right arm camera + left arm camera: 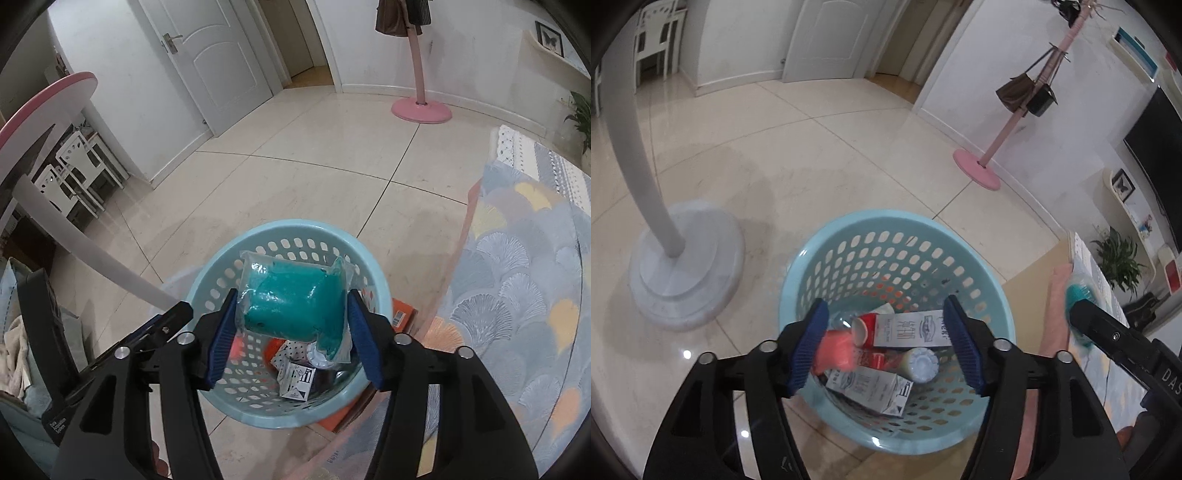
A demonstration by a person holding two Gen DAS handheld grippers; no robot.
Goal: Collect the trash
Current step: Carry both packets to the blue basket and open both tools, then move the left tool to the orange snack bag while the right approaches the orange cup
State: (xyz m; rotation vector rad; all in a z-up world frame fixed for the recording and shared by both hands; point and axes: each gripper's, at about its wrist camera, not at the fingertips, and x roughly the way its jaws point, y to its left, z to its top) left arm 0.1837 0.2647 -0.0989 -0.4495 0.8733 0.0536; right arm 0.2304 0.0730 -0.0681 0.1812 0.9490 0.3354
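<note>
The right tongs (291, 332) pinch a clear packet of teal material (295, 299) between both blue pads, at frame centre above the light-blue perforated basket (221, 284). The left tongs (884, 345) are spread wide over the same basket (993, 295), gripping nothing. Inside lie milk cartons (912, 330), a capped bottle (921, 365) and a blurred pink item (834, 350).
</note>
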